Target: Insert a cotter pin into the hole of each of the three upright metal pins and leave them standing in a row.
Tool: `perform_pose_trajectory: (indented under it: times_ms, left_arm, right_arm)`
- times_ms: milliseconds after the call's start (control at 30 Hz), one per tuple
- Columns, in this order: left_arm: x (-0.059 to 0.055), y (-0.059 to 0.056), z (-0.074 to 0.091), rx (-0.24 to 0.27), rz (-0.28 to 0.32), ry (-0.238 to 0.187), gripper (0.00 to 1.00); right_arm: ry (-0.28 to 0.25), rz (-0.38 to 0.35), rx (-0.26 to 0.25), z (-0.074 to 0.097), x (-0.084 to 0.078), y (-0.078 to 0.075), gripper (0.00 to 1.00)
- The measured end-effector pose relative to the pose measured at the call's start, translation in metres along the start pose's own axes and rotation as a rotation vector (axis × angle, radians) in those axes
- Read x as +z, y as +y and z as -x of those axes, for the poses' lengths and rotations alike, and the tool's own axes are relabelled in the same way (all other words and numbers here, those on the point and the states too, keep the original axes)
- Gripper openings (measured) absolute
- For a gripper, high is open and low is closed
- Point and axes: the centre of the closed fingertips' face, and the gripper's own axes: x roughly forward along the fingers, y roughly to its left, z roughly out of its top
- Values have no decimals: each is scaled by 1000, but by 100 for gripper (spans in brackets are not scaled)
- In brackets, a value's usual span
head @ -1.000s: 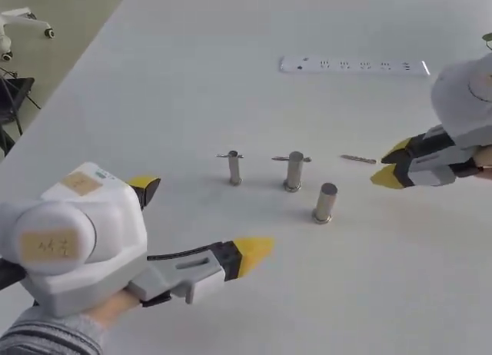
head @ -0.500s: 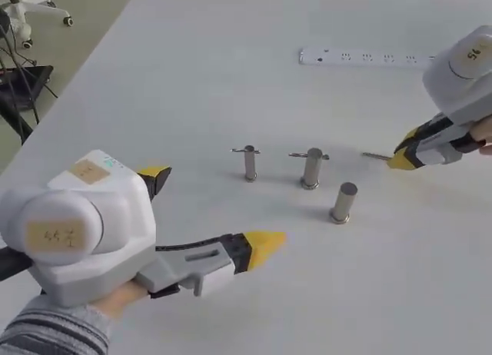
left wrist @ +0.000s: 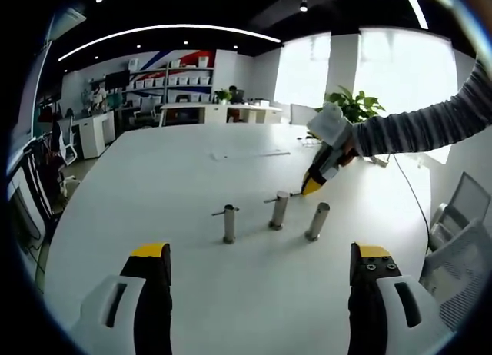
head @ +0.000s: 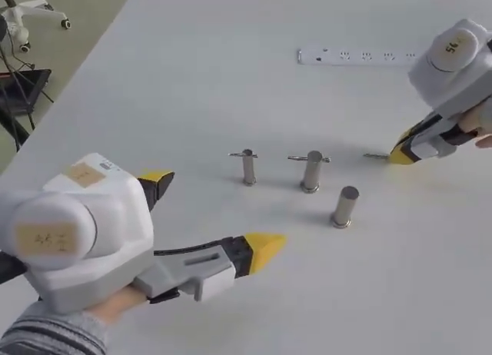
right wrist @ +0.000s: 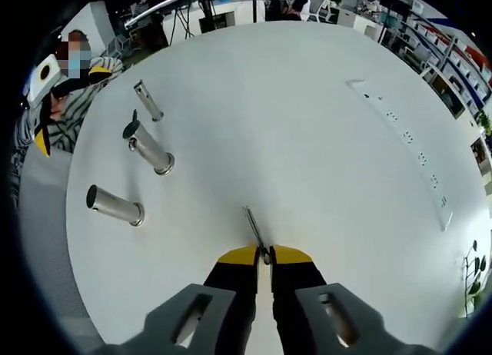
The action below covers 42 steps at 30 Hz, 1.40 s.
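Three metal pins stand on the white table. The left pin (head: 247,167) and middle pin (head: 310,171) each carry a cotter pin through the top. The third pin (head: 345,207), nearer and to the right, has a bare top. A loose cotter pin (head: 375,156) lies flat on the table, and my right gripper (head: 400,155) is shut on its end. In the right gripper view this cotter pin (right wrist: 254,233) sticks out from between the yellow tips of the right gripper (right wrist: 264,255). My left gripper (head: 211,213) hovers open at the near left, well short of the left pin (left wrist: 229,223).
A white power strip (head: 357,57) lies flat at the far side of the table. The table's left edge (head: 69,94) runs diagonally, with a chair base (head: 31,17) on the floor beyond. Bare table surrounds the pins.
The right gripper has moved in to the loose cotter pin and gone from open to shut on its end. The left gripper has stayed put and open.
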Motion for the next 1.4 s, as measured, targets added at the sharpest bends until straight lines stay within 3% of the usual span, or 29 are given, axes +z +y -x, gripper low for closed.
perform_pose_trajectory:
  times_ms: [267,567,700,800,933,1000,1300,1400]
  left_arm:
    - [-1,-3,0,-4,-3,5,95]
    - [-2,-3,1,-3,-16,17,95]
    - [-2,-3,2,0,-12,21,95]
    - [-1,-3,3,-2,-16,20,95]
    - [1,-4,4,-3,-31,25,94]
    - [3,-4,5,-3,-34,21,94]
    - [8,-6,7,-6,-37,16,91]
    - [10,-6,7,-6,-34,20,87]
  right_arm:
    - [14,22,-20,1,1,3,0]
    - [55,126,-56,1,2,6,0]
    - [53,118,-58,2,2,6,0]
    - [38,108,-59,2,3,7,0]
    - [-30,112,-53,8,14,10,0]
    - [-26,116,-62,12,14,11,0]
    - [-104,183,-114,37,30,21,0]
    - [-162,208,-123,51,42,31,0]
